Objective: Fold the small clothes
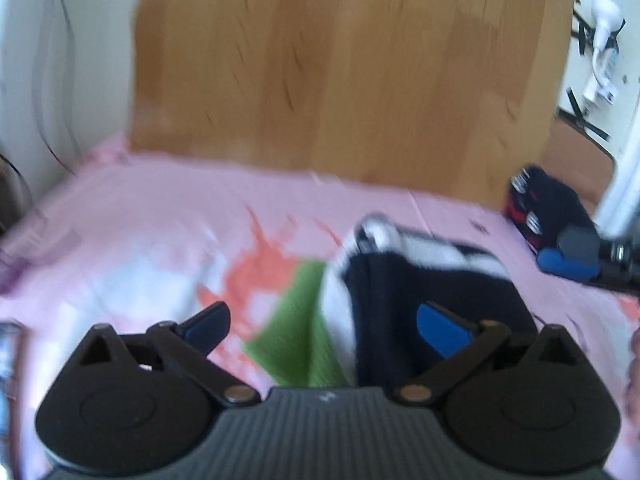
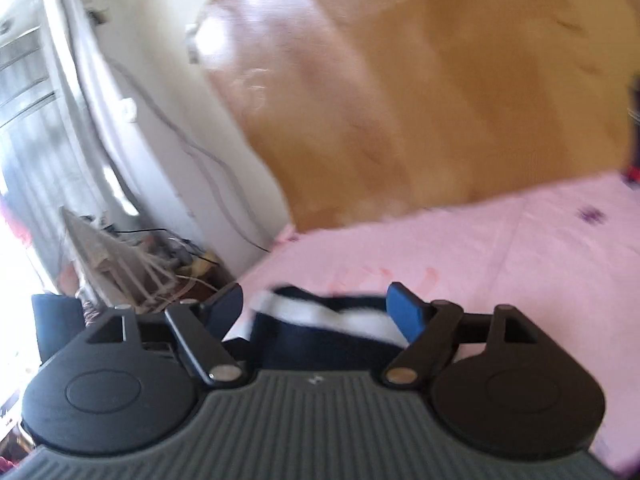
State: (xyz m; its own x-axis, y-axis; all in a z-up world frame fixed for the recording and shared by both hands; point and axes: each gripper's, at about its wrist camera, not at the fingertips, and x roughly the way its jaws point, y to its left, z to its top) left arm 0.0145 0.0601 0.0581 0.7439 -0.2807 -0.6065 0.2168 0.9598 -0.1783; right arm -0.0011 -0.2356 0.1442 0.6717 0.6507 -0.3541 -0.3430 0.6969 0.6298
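Note:
A small dark navy garment with white stripes lies folded on the pink bedsheet, partly over a green print. My left gripper is open just in front of it, with its blue right pad over the navy cloth. In the right wrist view the same garment lies between the fingers of my right gripper, which is open and close above it. Both views are motion-blurred.
A wooden headboard stands behind the bed. A dark bag sits at the right edge of the bed, with the other gripper's blue finger beside it. Cables and clutter lie on the floor left of the bed.

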